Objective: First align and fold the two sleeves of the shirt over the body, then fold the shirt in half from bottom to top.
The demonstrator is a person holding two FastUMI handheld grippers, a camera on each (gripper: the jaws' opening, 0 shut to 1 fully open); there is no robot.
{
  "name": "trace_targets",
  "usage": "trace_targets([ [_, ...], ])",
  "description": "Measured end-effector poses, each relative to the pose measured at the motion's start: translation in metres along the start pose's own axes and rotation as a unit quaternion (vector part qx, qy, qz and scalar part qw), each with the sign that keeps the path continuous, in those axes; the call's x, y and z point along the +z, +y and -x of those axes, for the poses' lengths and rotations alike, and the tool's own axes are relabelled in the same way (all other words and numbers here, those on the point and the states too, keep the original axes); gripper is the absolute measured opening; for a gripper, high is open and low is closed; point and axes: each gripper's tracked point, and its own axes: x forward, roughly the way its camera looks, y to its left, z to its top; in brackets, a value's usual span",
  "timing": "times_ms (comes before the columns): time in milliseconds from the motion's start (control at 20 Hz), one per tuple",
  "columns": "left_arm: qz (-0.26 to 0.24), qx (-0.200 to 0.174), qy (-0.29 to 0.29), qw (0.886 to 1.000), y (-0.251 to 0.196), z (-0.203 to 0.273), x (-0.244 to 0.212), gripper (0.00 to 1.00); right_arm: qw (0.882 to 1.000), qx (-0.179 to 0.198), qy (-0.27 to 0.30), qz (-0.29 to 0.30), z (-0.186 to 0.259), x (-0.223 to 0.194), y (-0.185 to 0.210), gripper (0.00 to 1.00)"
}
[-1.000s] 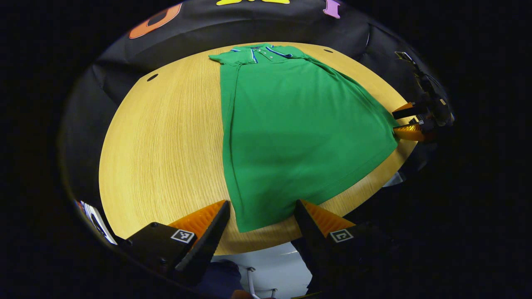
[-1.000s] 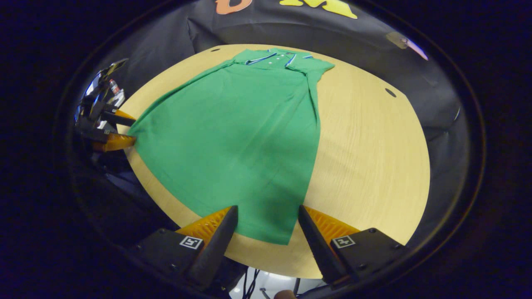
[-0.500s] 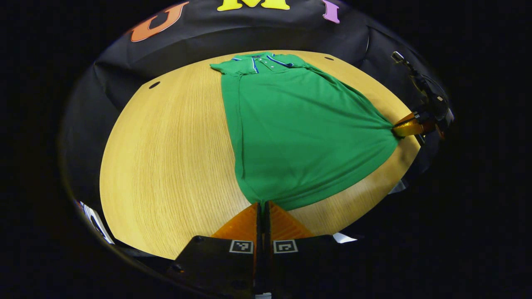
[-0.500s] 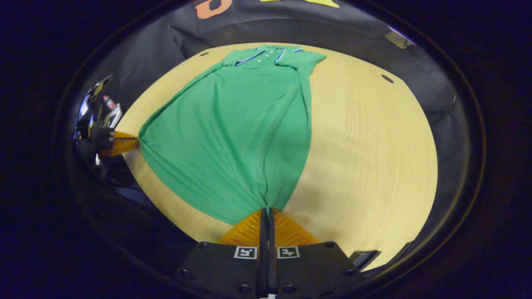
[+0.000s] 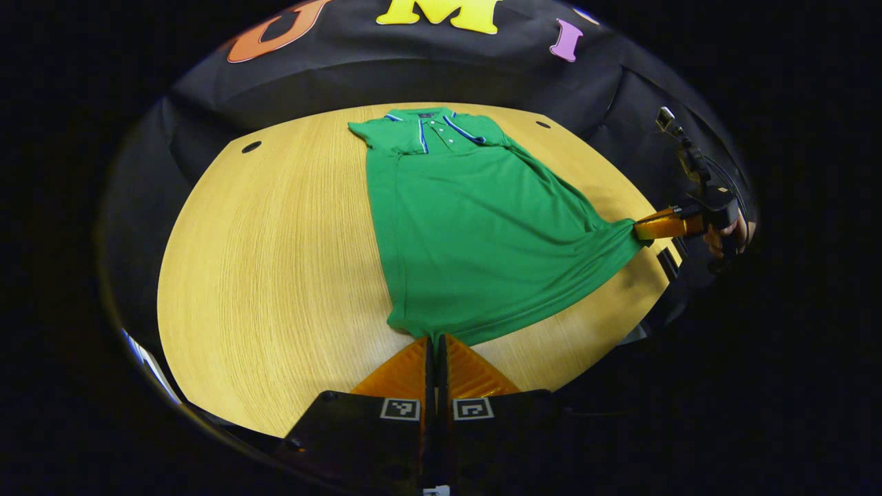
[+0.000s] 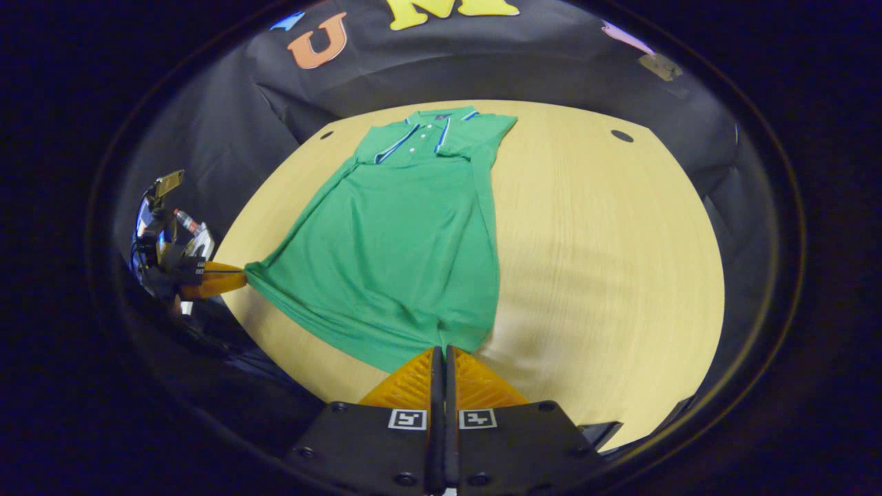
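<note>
No legible text, brand name or number appears on any object. Each hand-held gripper carries two small square black-and-white coded markers on its finger bases: on the left hand-held gripper [image 5: 433, 341] and on the right hand-held gripper [image 6: 442, 351]. These are machine patterns, not readable characters. The green shirt [image 5: 468, 220] has a small dark patch inside the collar, possibly a label; it is too small to read. The tabletop [image 5: 275, 262] bears no markings.
</note>
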Motion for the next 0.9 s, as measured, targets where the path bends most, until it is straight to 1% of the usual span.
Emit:
trace_targets([
  [150, -0.001, -0.008, -0.021, 1.0, -0.001, 0.002, 0.032, 0.03, 1.0, 0.003, -0.021, -0.009, 0.004, 0.029, -0.002, 0.02],
  [200, -0.003, -0.009, -0.03, 1.0, 0.0, 0.002, 0.043, 0.04, 1.0, 0.005, -0.028, -0.012, 0.005, 0.038, -0.003, 0.01],
  [250, -0.003, -0.009, -0.039, 0.999, 0.002, 0.002, 0.055, 0.03, 0.999, 0.006, -0.036, -0.016, 0.006, 0.049, -0.003, 0.02],
  [600, 0.013, -0.002, -0.092, 0.996, 0.025, 0.005, 0.124, 0.03, 0.995, 0.02, -0.088, -0.045, 0.018, 0.125, -0.007, 0.02],
  [900, 0.019, 0.006, -0.14, 0.99, 0.048, 0.002, 0.189, 0.03, 0.991, 0.02, -0.125, -0.045, 0.017, 0.189, -0.012, 0.02],
])
